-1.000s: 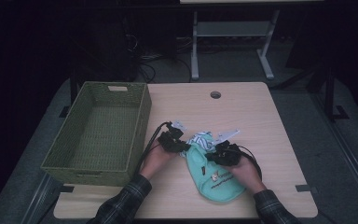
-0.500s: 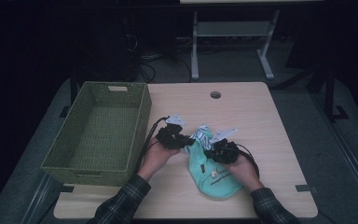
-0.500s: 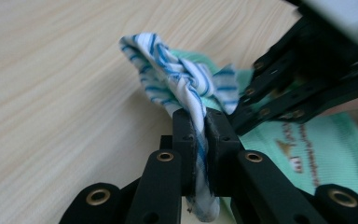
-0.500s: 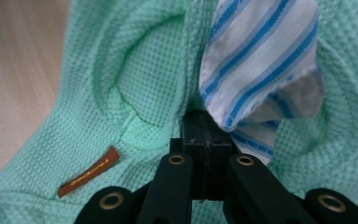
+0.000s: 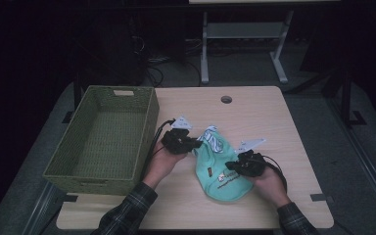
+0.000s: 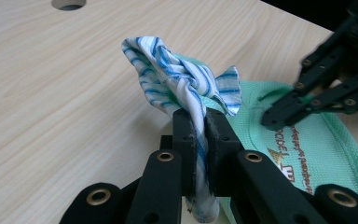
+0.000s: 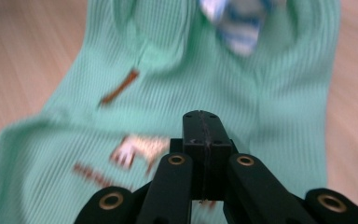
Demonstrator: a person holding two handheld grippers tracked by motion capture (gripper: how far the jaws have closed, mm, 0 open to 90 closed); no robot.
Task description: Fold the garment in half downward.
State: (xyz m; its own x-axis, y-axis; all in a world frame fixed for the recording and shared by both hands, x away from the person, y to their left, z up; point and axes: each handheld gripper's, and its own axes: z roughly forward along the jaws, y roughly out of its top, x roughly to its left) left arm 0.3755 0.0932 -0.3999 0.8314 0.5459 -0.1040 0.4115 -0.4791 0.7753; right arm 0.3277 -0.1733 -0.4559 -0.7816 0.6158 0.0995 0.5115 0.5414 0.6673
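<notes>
Both tongs are clenched: left tongs (image 6: pixel 198 140) grasp the striped cloth (image 6: pixel 182 77), right tongs (image 7: pixel 204 140) shut empty; basket (image 5: pixel 103 139) unfilled.

Open tabletop (image 5: pixel 254 112) stretches bare beyond the green garment (image 5: pixel 223 174), and there's bare wood off its right side too, so passage is easy there. On the left, the woven basket (image 5: pixel 103 139) walls off that edge, its near wall tight beside the left gripper (image 5: pixel 196 144).
</notes>
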